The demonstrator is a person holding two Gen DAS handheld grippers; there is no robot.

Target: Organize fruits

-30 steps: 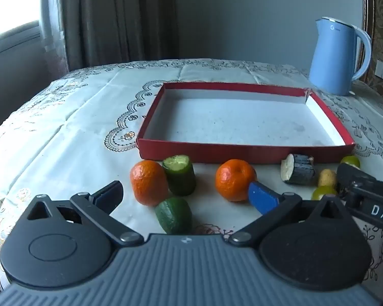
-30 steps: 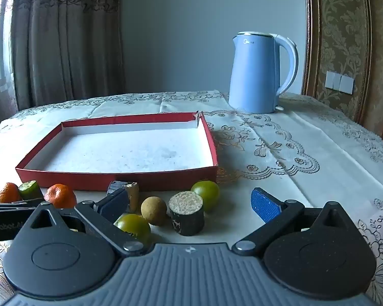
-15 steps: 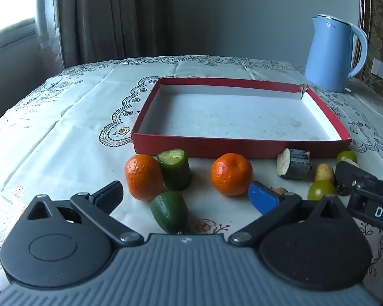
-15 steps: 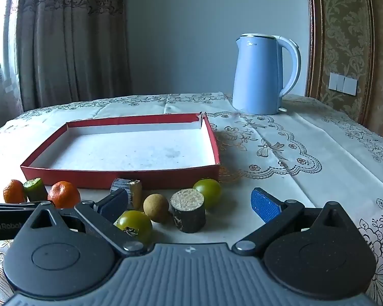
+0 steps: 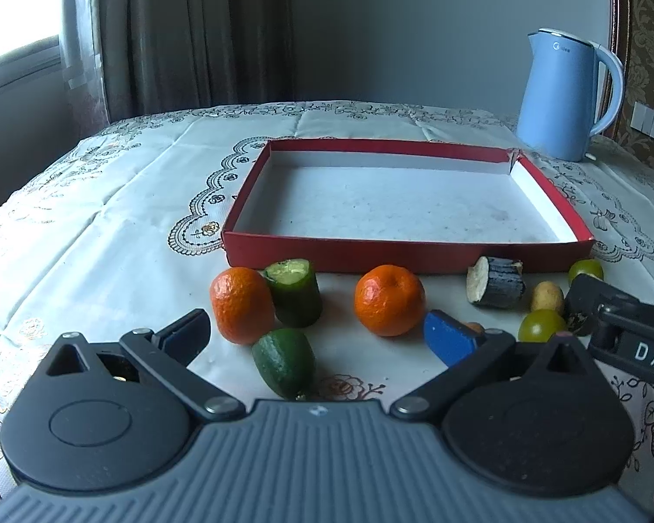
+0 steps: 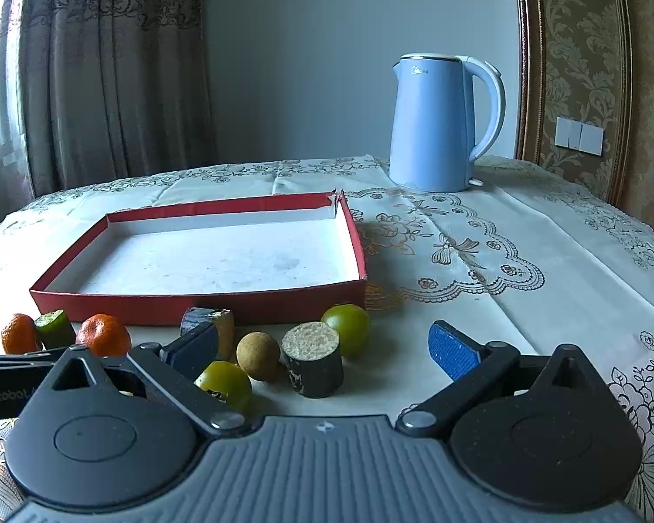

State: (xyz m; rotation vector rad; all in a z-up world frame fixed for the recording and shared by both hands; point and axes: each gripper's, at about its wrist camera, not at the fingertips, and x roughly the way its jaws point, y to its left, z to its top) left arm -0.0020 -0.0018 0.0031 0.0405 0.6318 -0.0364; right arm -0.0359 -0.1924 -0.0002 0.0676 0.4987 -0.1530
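Fruits: I am seeing them lying loose on the table (image 5: 109, 235), in a row along the near wall of the red tray (image 5: 405, 257); none are sitting inside the tray.
Left group: two oranges, one at the left (image 5: 241, 303) and one toward the middle (image 5: 389, 299), are resting near my left gripper (image 5: 318, 331); an upright cucumber piece (image 5: 294, 291) is touching the left orange, and a second cucumber piece (image 5: 284, 361) is lying on its side just nearer to me.
Right group: a dark cut stub (image 6: 313, 365) is standing on end between the fingers of my right gripper (image 6: 322, 346), with a small brown round fruit (image 6: 257, 354) just to its left, a green fruit (image 6: 347, 334) behind it and another green fruit (image 6: 225, 385) nearer to me on the left; a second dark stub (image 6: 209, 327) is lying against the tray wall.
Left gripper: I am keeping it spread wide and gripping nothing, hovering low over the cucumber pieces.
Right gripper: I am also holding it wide apart with nothing between the pads.
Tray: it is sitting mid-table with its white floor bare.
Kettle: a blue kettle (image 6: 440, 124) is standing at the far right, well apart from the fruit.
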